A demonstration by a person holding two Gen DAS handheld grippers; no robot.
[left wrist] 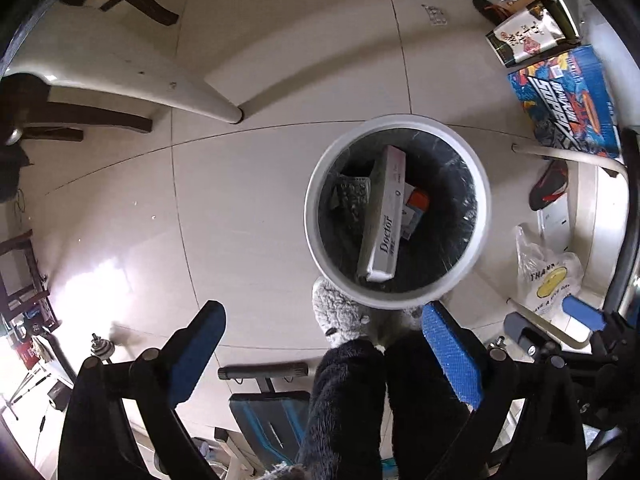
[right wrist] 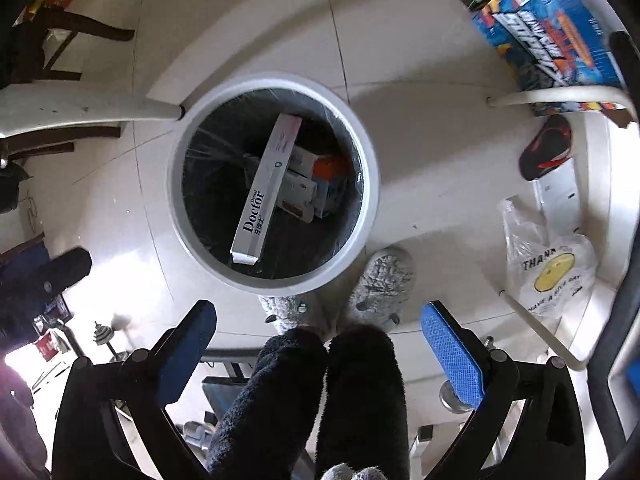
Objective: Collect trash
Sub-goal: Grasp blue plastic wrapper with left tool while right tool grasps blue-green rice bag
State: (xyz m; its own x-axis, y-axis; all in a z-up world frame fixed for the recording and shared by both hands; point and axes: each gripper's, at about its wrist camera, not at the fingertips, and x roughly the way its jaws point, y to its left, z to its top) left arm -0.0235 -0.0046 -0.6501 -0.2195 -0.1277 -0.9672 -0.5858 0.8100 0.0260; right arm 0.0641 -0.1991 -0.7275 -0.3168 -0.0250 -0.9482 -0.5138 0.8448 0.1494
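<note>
A white round trash bin (left wrist: 316, 236) with a dark liner stands on the tiled floor; it also shows in the right wrist view (right wrist: 370, 184). Inside lie a long white "Doctor" toothpaste box (left wrist: 384, 220) (right wrist: 266, 192), smaller boxes with an orange one (left wrist: 416, 202) (right wrist: 328, 168), and a grey patterned packet (left wrist: 352, 196). My left gripper (left wrist: 322, 344) is open and empty, held above the floor just short of the bin. My right gripper (right wrist: 318, 344) is open and empty, also above and short of the bin.
The person's grey slippers (right wrist: 384, 280) and dark fuzzy legs (right wrist: 352, 392) stand right by the bin. A white plastic bag with a smiley (left wrist: 548, 276) (right wrist: 552, 268), a blue printed carton (left wrist: 568, 100) (right wrist: 552, 32), a red-black shoe (right wrist: 546, 152), white table legs (left wrist: 192, 92) and dark chair legs (left wrist: 120, 0) surround it.
</note>
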